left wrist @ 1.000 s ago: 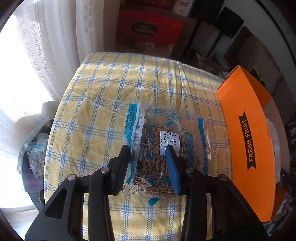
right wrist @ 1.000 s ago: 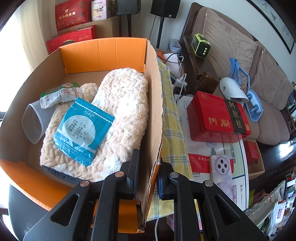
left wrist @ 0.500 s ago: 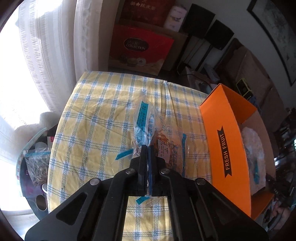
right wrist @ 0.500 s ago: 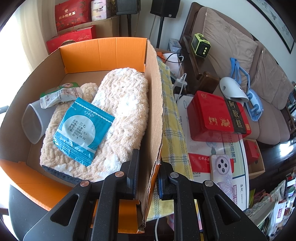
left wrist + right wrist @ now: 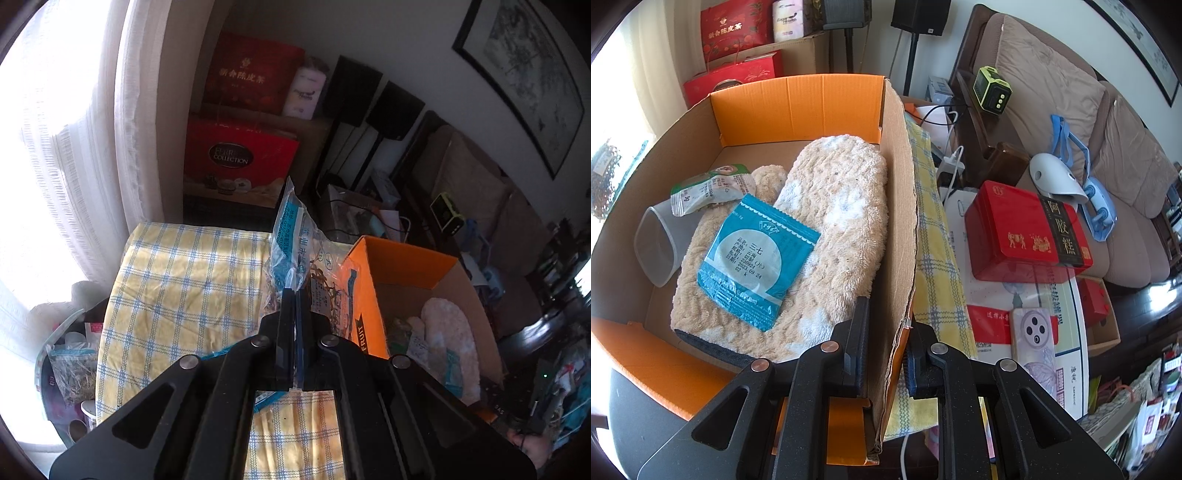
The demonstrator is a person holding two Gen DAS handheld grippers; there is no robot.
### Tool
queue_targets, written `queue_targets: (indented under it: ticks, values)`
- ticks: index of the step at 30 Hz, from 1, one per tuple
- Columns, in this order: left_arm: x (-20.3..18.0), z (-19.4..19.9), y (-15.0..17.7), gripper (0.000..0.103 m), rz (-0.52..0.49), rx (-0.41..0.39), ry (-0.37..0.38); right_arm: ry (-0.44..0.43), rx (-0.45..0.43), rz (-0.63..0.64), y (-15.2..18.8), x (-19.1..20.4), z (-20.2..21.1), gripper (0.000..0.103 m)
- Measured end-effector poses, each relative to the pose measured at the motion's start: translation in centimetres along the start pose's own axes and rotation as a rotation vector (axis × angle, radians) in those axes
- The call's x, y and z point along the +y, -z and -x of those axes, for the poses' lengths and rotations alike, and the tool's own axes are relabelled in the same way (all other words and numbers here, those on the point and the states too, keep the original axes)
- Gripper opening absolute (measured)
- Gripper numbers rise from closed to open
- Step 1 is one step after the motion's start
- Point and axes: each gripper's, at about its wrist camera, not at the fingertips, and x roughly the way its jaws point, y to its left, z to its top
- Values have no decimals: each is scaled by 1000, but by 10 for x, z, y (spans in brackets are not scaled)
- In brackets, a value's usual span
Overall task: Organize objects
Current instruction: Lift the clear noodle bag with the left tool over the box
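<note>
The left gripper (image 5: 294, 295), clamped shut, pinched the light, crinkly clear plastic bag of dried herbs (image 5: 295, 254); the orange cardboard box (image 5: 402, 258) lay at two o'clock. The right gripper (image 5: 886, 354) gripped its stiff wall.

Beige sofa (image 5: 1052, 74), red tin (image 5: 1027, 232) — framed picture (image 5: 524, 70)

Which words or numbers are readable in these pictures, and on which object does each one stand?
"COLLECTION": red gift bag.
"FRUIT": orange box, outer wall.
"三七" and "2023.09.24": blue sachet inside that box.
"阿胶糕": red tin.
"新会陈皮茶": red tea box.
Clear bag print and green-white sachet: too small to read.
</note>
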Motion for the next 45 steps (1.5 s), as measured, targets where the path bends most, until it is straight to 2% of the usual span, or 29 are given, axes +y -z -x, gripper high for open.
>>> queue_targets:
  ticks: [4, 11, 23, 27, 37, 45]
  values:
    - [-19, 4, -9, 0, -18, -21, 28, -1, 0, -1, 0, 0, 0, 16]
    - [-53, -3, -15, 0, -51, -11, 85, 0, 0, 0, 0, 0, 0, 16]
    - [-113, -45, -8, 0, -70, 81, 213, 0, 0, -1, 0, 0, 0, 16]
    - [-135, -62, -1, 0, -80, 133, 284, 1, 1, 1, -1, 0, 0, 16]
    - [-173, -97, 14, 0, -89, 194, 320, 1, 1, 0, 0, 0, 0, 16]
    - [-187, -116, 23, 0, -61, 237, 333, -1, 2, -1, 0, 1, 0, 17]
